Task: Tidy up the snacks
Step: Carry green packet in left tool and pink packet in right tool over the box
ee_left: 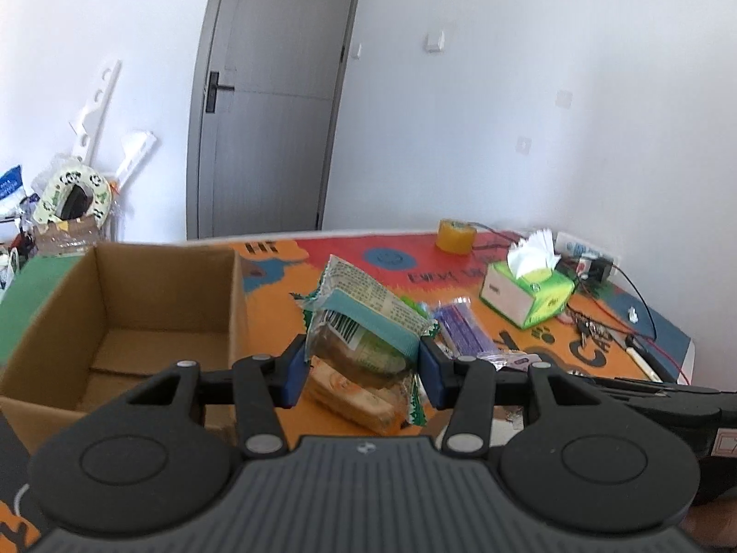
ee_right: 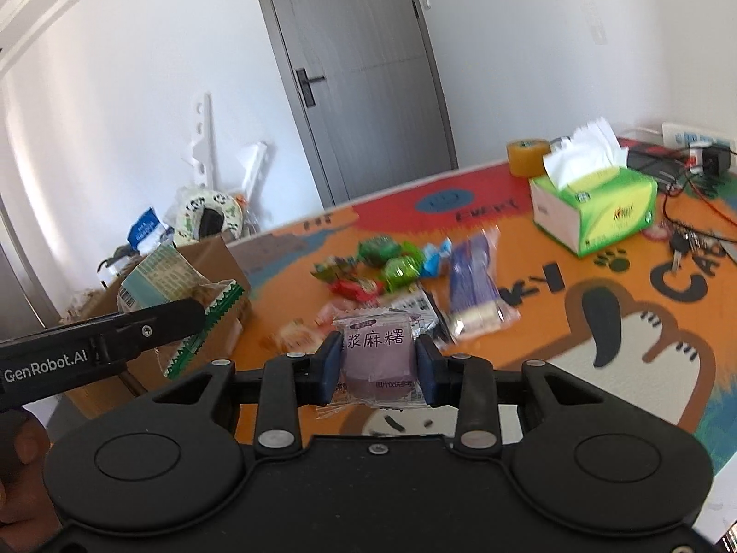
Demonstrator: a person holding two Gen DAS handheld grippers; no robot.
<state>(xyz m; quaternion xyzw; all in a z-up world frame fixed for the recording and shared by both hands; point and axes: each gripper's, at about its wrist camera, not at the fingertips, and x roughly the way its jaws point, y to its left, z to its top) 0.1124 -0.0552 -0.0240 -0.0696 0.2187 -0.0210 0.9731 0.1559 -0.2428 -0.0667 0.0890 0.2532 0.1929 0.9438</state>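
Note:
My left gripper (ee_left: 364,361) is shut on a green-and-white bread packet (ee_left: 364,318), held above the table just right of an open cardboard box (ee_left: 138,322). The same packet (ee_right: 175,285) and the left gripper's arm show at the left of the right wrist view, over the box (ee_right: 216,258). My right gripper (ee_right: 378,364) is shut on a purple mochi packet (ee_right: 377,355), held above the table. Loose snacks lie on the mat: green and red candies (ee_right: 387,262), a purple packet (ee_right: 474,276), a yellow packet (ee_left: 354,396).
A green tissue box (ee_right: 599,212), a yellow tape roll (ee_right: 527,156), keys (ee_right: 686,244) and cables with a power strip (ee_right: 691,143) sit at the table's far right. A grey door (ee_left: 276,92) and floor clutter (ee_left: 69,202) lie behind the box.

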